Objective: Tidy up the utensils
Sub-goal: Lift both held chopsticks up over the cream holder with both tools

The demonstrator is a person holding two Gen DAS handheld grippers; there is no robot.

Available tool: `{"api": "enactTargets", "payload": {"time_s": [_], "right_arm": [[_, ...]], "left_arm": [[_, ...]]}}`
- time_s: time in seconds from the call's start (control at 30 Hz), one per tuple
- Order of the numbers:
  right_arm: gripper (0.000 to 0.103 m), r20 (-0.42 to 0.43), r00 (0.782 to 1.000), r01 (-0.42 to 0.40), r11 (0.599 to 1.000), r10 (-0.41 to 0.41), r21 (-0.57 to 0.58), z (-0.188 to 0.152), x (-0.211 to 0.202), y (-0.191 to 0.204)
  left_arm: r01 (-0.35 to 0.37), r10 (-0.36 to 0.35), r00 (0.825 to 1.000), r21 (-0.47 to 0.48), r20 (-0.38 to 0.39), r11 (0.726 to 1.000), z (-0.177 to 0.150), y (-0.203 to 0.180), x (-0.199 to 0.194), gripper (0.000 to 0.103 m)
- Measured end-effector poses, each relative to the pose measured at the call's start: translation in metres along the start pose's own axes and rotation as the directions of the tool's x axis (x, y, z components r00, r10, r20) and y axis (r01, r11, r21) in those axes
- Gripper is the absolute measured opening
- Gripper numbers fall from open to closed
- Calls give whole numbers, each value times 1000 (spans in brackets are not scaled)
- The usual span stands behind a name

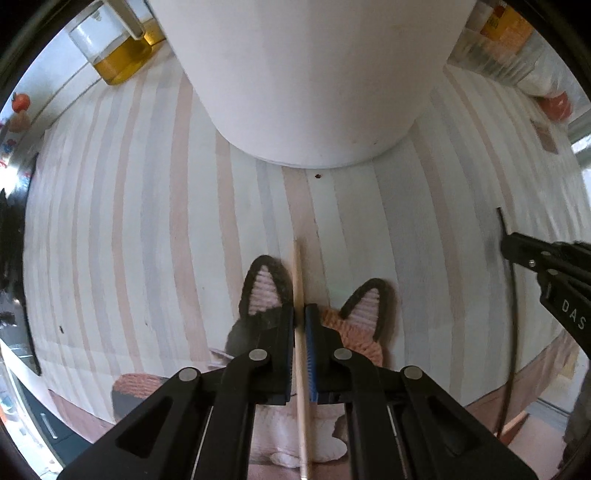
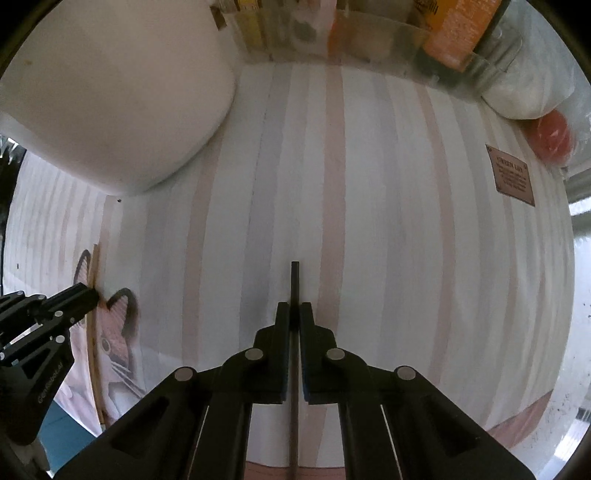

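My left gripper (image 1: pixel 299 314) is shut on a light wooden chopstick (image 1: pixel 298 280) that runs forward between its fingers, above a crocheted cat-shaped mat (image 1: pixel 364 314). A large white container (image 1: pixel 310 74) stands just ahead of it. My right gripper (image 2: pixel 294 314) is shut on a thin black chopstick (image 2: pixel 294 284) pointing forward over the striped tablecloth (image 2: pixel 369 221). The white container (image 2: pixel 110 103) shows at the upper left in the right wrist view. Each gripper appears in the other's view: the right one (image 1: pixel 506 247) with the black chopstick (image 1: pixel 513 314), the left one (image 2: pixel 94 295) with the wooden chopstick (image 2: pixel 93 350).
A glass jug of yellow liquid (image 1: pixel 114 51) stands at the far left. Packets and clear boxes (image 2: pixel 369 29), a white bag (image 2: pixel 524 92) and a red object (image 2: pixel 550 140) line the far edge. A brown label (image 2: pixel 511 177) lies on the cloth.
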State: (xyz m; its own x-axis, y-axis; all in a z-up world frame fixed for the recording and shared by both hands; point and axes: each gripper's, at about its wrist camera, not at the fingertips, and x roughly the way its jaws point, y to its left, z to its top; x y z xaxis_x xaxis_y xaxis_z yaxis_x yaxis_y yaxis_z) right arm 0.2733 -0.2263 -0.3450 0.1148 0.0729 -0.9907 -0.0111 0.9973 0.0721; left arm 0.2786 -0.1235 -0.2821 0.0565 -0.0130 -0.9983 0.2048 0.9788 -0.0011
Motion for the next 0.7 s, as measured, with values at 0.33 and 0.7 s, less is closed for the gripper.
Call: {"api": "enactTargets", "payload": {"time_s": [0.33,0.7], "right_arm": [[5,169,977,-141,987,127,78,-37,-63,-6],[5,350,917,-206,979,193,0,-21,-148,9]], "left_arm": [[-10,14,991,-30,133,1000,-18,43,-48,3],[23,-4,941,-51,338,998,-47,77,-130,3]]}}
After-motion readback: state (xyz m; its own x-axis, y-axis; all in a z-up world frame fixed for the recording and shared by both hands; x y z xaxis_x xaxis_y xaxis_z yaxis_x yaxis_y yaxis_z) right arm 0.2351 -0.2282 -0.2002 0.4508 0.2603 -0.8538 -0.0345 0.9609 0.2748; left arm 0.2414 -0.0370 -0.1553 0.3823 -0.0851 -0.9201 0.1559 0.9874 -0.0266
